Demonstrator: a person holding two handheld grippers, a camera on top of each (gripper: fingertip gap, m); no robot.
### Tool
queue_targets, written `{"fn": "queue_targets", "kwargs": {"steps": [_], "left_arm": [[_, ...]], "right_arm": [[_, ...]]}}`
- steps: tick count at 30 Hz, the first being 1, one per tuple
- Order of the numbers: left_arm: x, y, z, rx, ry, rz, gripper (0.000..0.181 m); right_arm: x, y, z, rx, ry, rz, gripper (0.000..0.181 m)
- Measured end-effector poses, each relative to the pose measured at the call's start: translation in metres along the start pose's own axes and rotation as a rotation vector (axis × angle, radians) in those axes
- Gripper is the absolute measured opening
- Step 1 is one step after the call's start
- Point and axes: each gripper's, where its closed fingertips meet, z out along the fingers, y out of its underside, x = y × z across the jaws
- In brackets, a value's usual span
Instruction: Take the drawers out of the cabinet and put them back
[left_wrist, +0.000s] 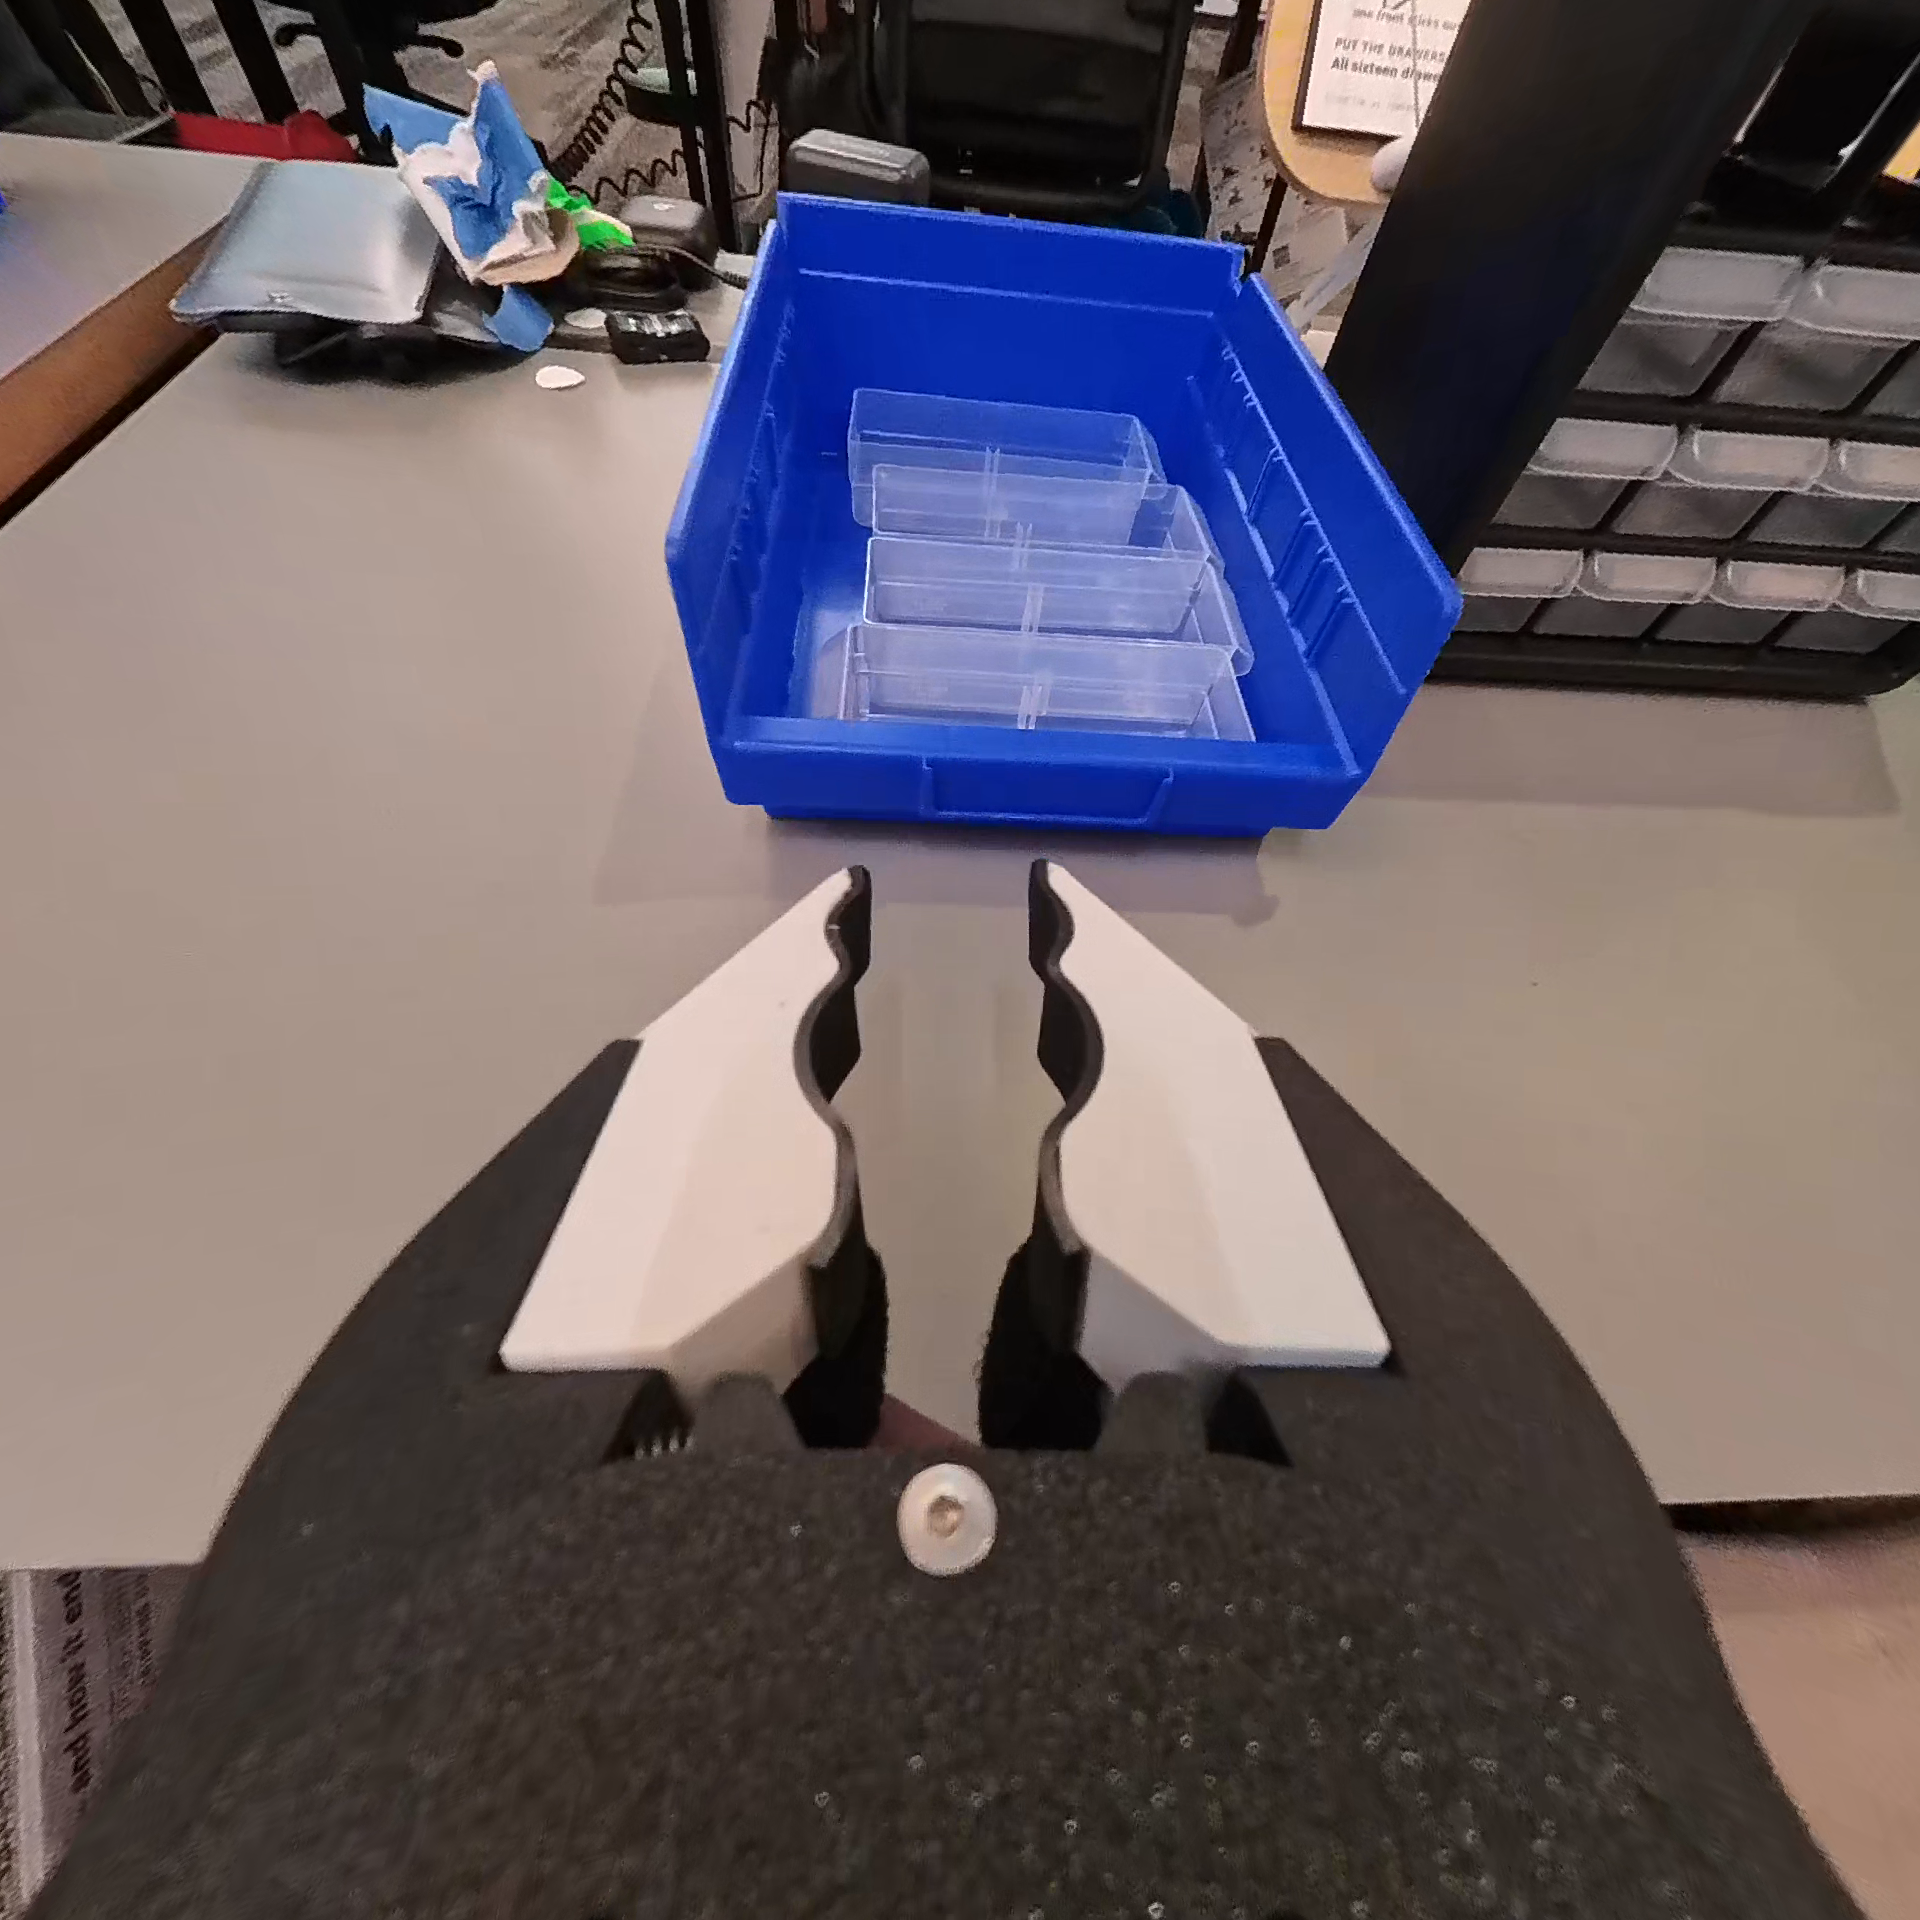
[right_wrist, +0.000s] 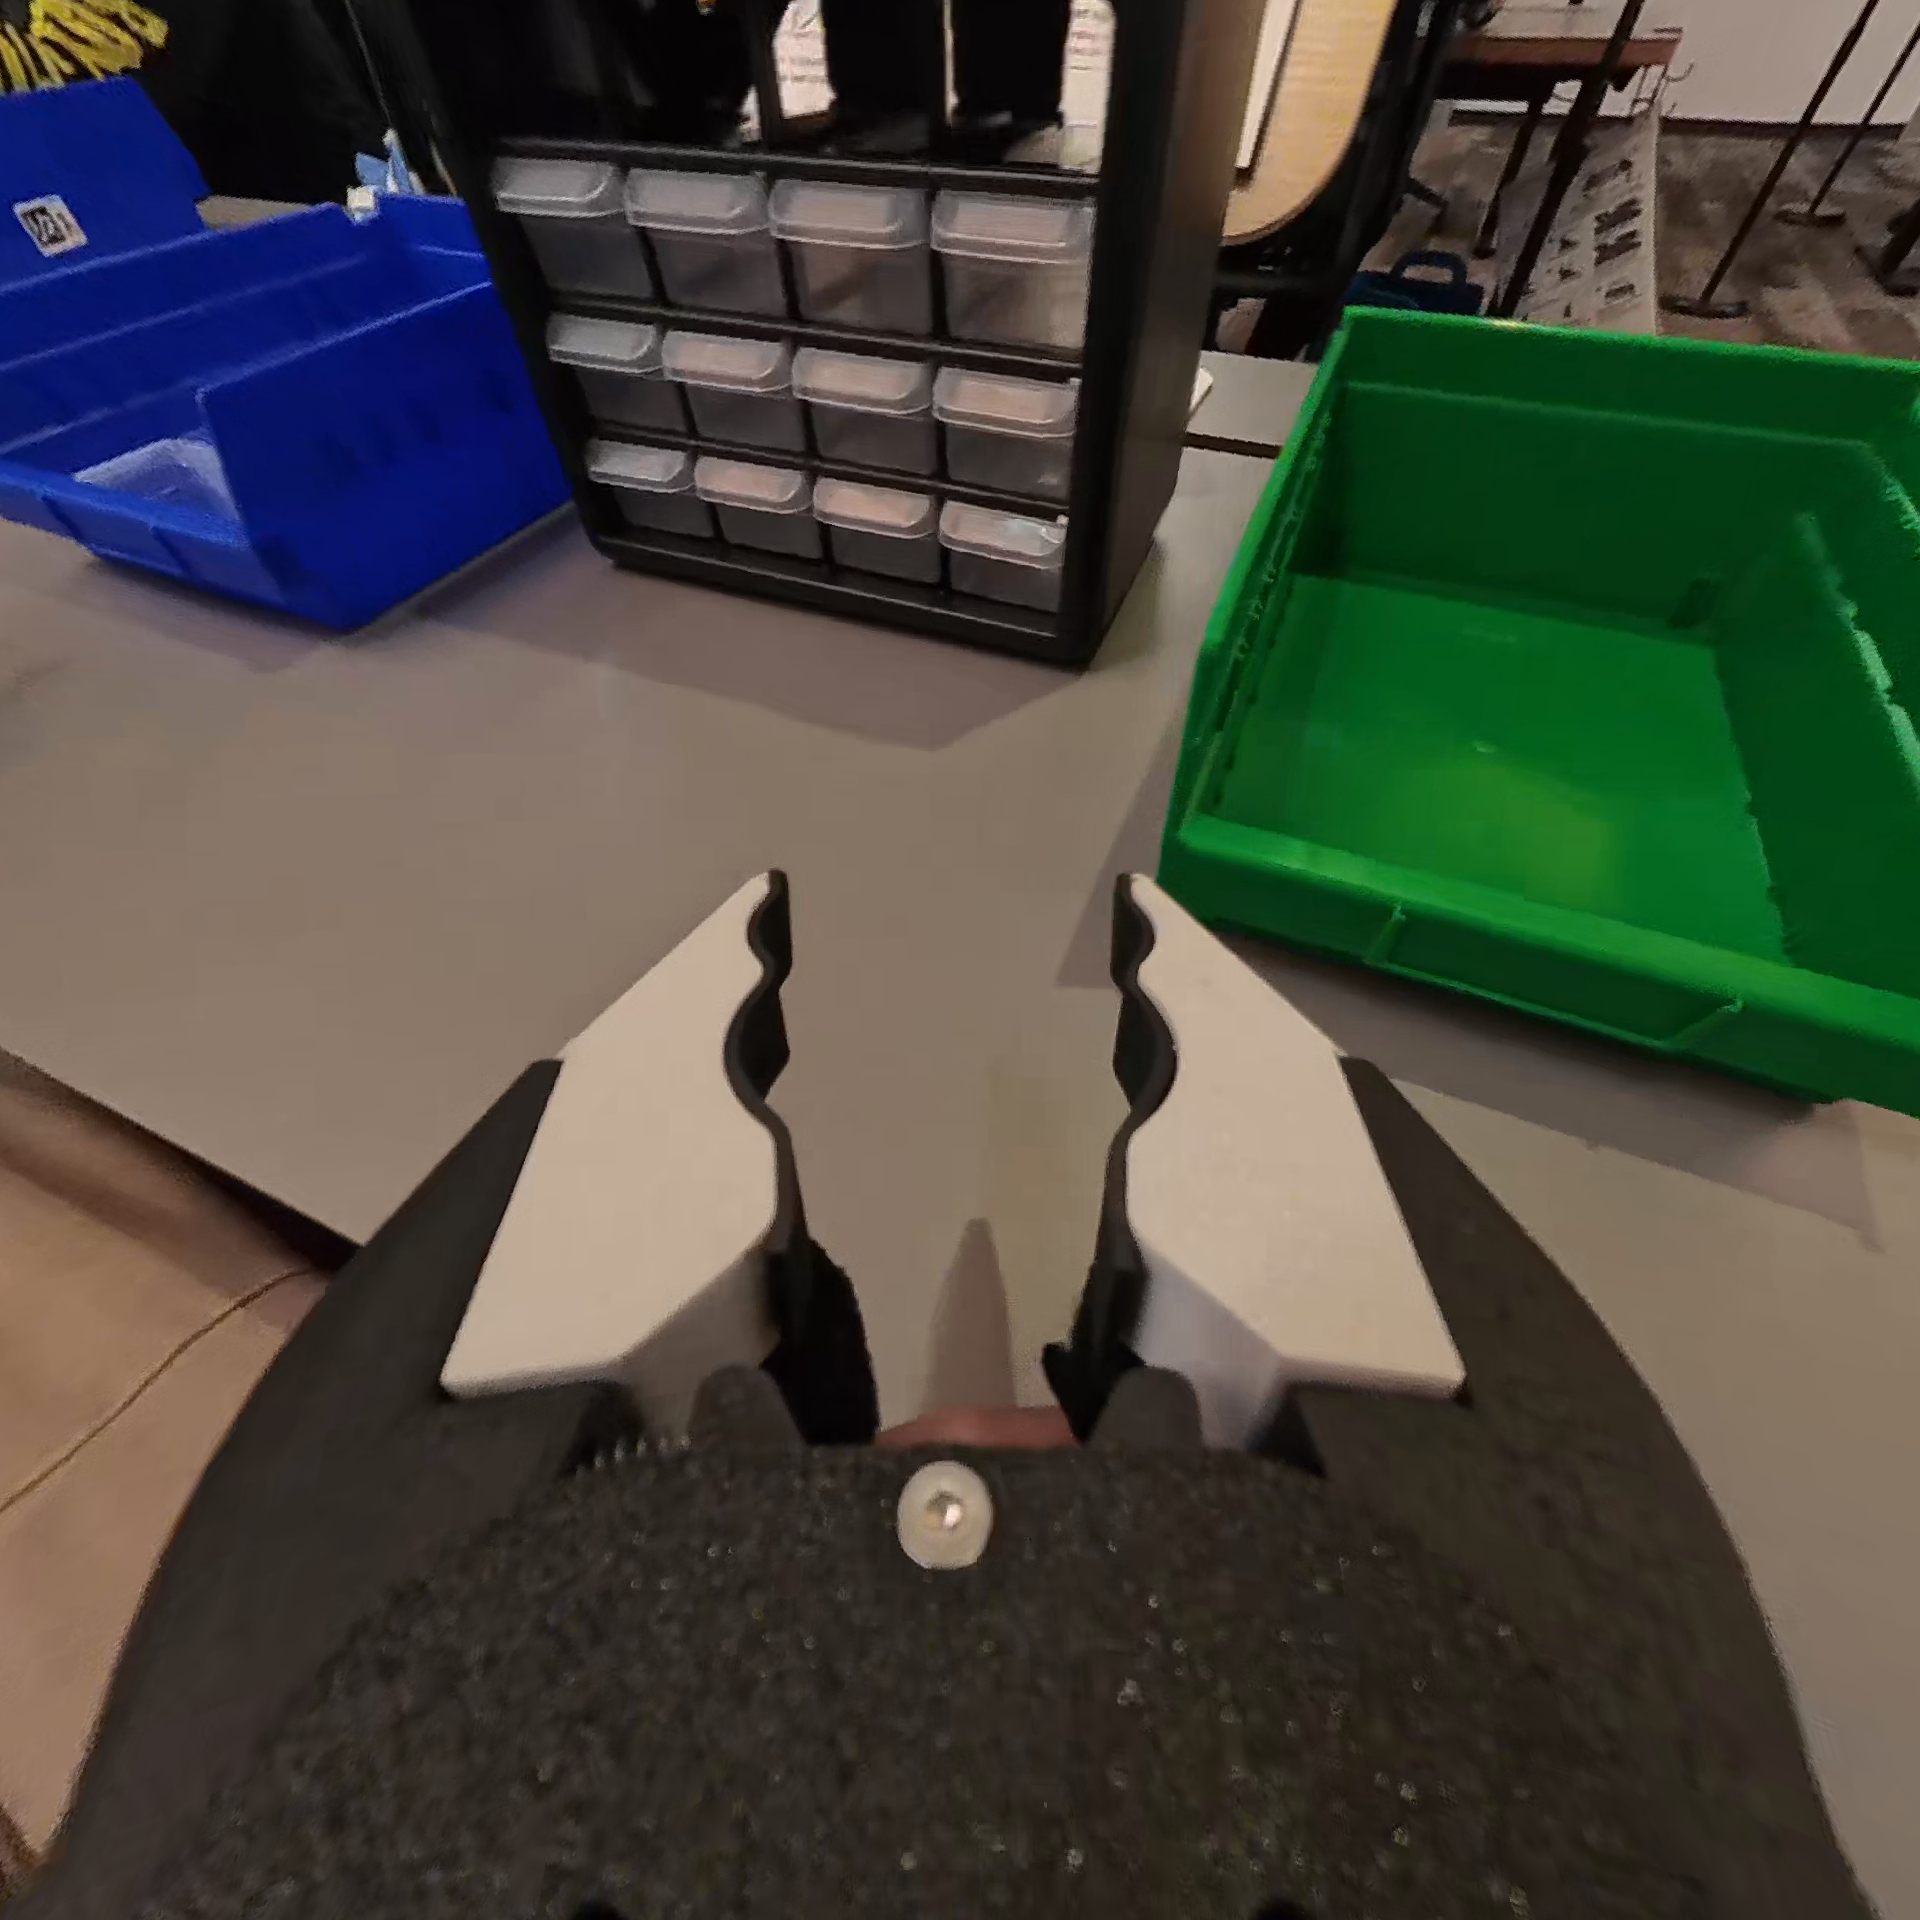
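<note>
Drawer cabinet (right_wrist: 821, 384), black-framed, stood upright on grey bench (right_wrist: 468, 831); top row of four slots gaped open, three lower rows each filled with four clear drawers (right_wrist: 847, 249). Left of cabinet, close beside it: blue bin (left_wrist: 1039, 774), holding four loose clear drawers (left_wrist: 1029, 597) laid crosswise in an overlapping row from front wall to back. Right of cabinet, a little apart: green bin (right_wrist: 1455, 935), with only bare floor showing inside. Behind cabinet, partly seen: wooden chair back and a printed sheet, dark legs of other furniture.

Left gripper (left_wrist: 949, 883) hovered over bench, in front of and left of cabinet, pointed at blue bin's front wall, fingers (left_wrist: 774, 1039) parted by a narrow gap, nothing between them. Right gripper (right_wrist: 949, 894) hovered over bench directly in front of cabinet, well apart from it, fingers (right_wrist: 1226, 1091) spread wider, likewise gripping nothing. Neither touched any drawer or bin.

Far left of cabinet, beyond blue bin: dark flat pouch (left_wrist: 312, 249), torn blue-and-white wrapping (left_wrist: 478, 187), small black devices and coiled cable at bench's far edge. Dark upright post (left_wrist: 1507, 291) crossed left wrist view between blue bin and cabinet.
</note>
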Motion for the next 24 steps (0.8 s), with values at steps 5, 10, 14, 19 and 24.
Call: {"fn": "queue_targets", "kwargs": {"steps": [5, 10, 14, 19, 24], "left_arm": [[0.006, -0.004, 0.006, 0.006, 0.018, 0.007, 0.029], [0.018, -0.006, 0.015, 0.000, 0.035, 0.021, 0.028], [0.028, -0.007, 0.023, -0.010, 0.049, 0.040, 0.029], [0.037, -0.018, 0.035, -0.002, 0.074, 0.005, 0.028], [0.020, -0.060, 0.083, -0.146, 0.005, -0.070, 0.034]], "right_arm": [[-0.007, 0.005, -0.003, -0.011, -0.006, -0.028, 0.061], [0.003, 0.010, -0.012, -0.019, 0.021, -0.015, 0.061], [0.011, 0.012, -0.021, -0.014, 0.044, 0.010, 0.060], [0.016, 0.016, -0.029, -0.019, 0.066, 0.013, 0.060], [0.022, 0.018, -0.034, -0.020, 0.084, 0.026, 0.060]]}}
